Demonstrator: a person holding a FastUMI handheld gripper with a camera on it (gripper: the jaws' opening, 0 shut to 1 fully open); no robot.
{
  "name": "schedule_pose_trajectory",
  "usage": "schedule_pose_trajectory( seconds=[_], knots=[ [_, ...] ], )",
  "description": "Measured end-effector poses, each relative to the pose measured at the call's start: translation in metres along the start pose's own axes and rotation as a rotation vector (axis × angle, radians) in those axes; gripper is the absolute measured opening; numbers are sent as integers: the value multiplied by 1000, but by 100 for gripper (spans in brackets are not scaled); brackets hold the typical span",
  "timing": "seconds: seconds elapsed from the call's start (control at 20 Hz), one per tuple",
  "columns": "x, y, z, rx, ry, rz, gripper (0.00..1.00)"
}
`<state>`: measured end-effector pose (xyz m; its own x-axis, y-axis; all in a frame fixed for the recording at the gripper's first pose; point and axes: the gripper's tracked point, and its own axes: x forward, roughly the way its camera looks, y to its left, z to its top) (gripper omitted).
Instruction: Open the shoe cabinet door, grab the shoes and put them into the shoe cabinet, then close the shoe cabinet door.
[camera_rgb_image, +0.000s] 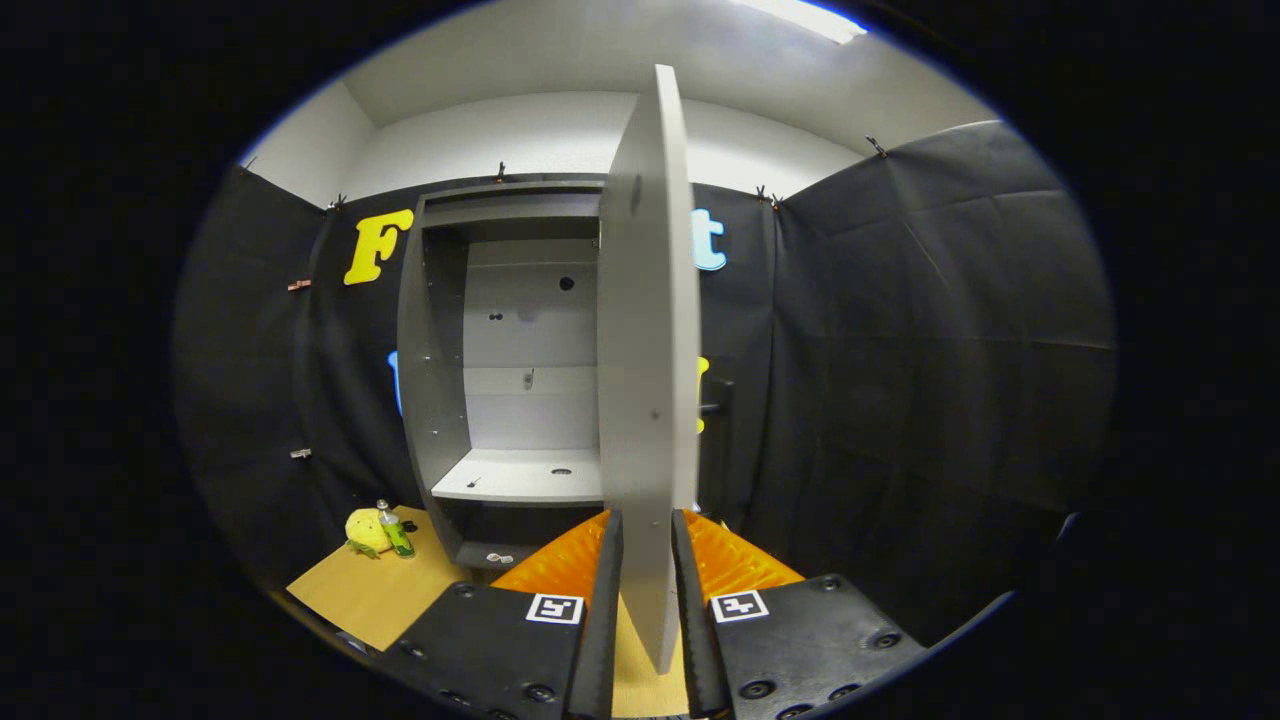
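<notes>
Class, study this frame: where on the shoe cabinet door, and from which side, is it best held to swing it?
Grip the door's free vertical edge, low down, coming in edge-on from the front. The panel stands open, turned edge-first toward the tongs; it is thin and flat, so one finger fits each face. Both fingers already flank that edge. The cabinet lies beyond, left.
</notes>
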<state>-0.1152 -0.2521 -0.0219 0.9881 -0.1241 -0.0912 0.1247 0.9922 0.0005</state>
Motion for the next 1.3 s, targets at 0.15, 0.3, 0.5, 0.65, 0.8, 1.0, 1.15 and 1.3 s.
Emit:
schedule_pose_trajectory(
  seconds=[0.15, 0.3, 0.5, 0.65, 0.8, 1.0, 1.15, 1.3],
  knots=[
    [-2, 22, -20, 16, 41, 54, 32],
    [-5, 57, -64, 27, 124, 137, 32],
    [-1, 110, -149, 19, 283, 228, 32],
    [1, 139, -221, -10, 411, 274, 32],
    [8, 157, -284, -1, 521, 288, 32],
    [19, 171, -364, -24, 632, 268, 32],
    [32, 183, -416, -24, 716, 245, 32],
    [44, 191, -455, -15, 770, 213, 32]
  ],
)
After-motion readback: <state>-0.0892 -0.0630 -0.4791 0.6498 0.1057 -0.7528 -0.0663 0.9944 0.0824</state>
